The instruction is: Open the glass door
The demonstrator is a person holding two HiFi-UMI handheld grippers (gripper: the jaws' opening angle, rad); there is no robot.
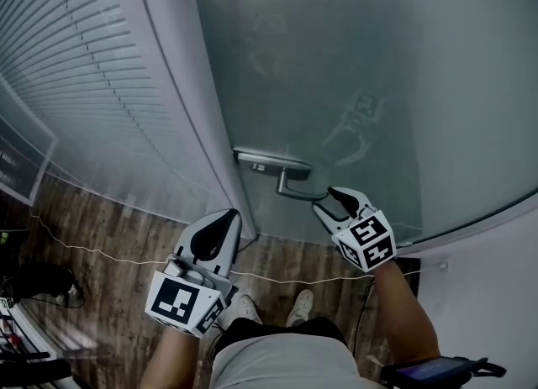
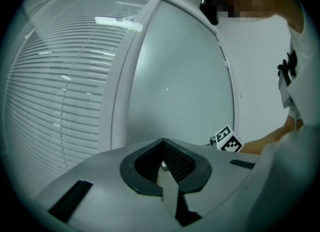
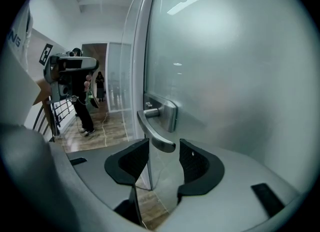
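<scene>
The frosted glass door (image 1: 336,60) fills the upper head view, with a metal lever handle (image 1: 290,187) on a lock plate at its left edge. My right gripper (image 1: 328,199) is open just right of the lever's free end. In the right gripper view the lever (image 3: 152,131) ends at the mouth of that gripper (image 3: 164,146), and neither pad touches it. My left gripper (image 1: 220,216) hangs lower left by the door frame, shut and holding nothing. In the left gripper view its pads (image 2: 172,158) meet in front of the door (image 2: 185,75).
A pale door frame (image 1: 181,85) and window blinds (image 1: 76,68) stand left of the door. A thin cable (image 1: 101,253) runs over the wooden floor by my shoes (image 1: 298,302). A person (image 3: 82,105) stands down the corridor beside a railing.
</scene>
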